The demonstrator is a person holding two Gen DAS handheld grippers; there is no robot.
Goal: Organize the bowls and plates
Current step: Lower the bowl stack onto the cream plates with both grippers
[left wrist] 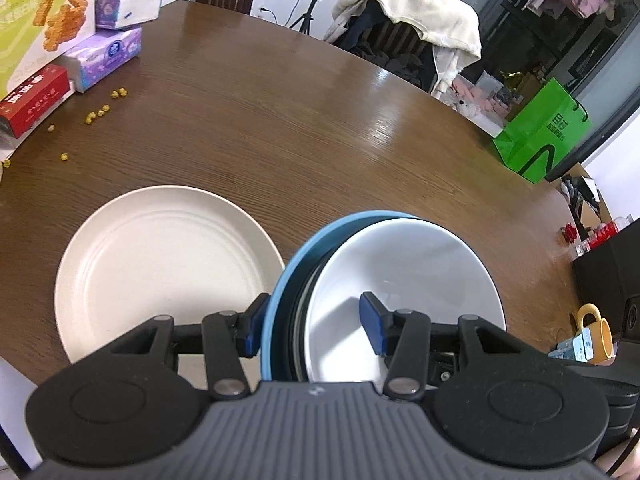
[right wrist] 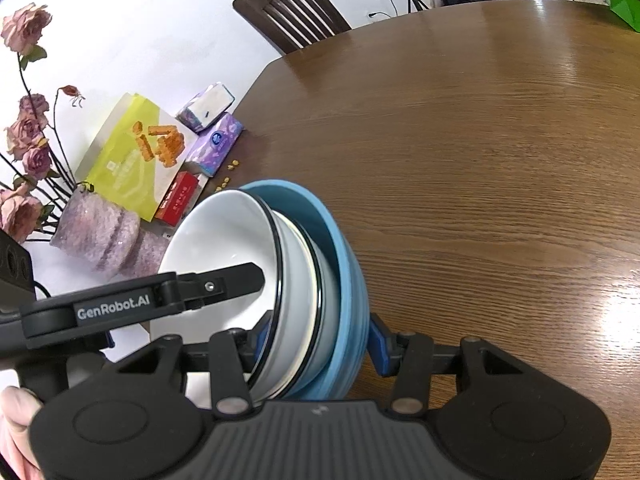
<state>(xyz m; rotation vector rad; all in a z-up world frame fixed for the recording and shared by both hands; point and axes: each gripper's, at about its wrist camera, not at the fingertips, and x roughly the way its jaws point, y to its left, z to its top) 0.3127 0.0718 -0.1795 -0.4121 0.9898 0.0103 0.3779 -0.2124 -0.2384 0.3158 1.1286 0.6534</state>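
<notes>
My left claw (left wrist: 314, 326) & right claw (right wrist: 318, 346) are both clamped on the rim of a nested bowl stack (left wrist: 400, 276), white bowls in a blue one, held tilted above the wood table (left wrist: 300, 120), w/ a cream plate (left wrist: 164, 264) beside it.

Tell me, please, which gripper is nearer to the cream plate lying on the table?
Left. The left gripper clamps the bowl stack on the side right beside the cream plate. The right gripper grips the stack's opposite side, farther off.
</notes>
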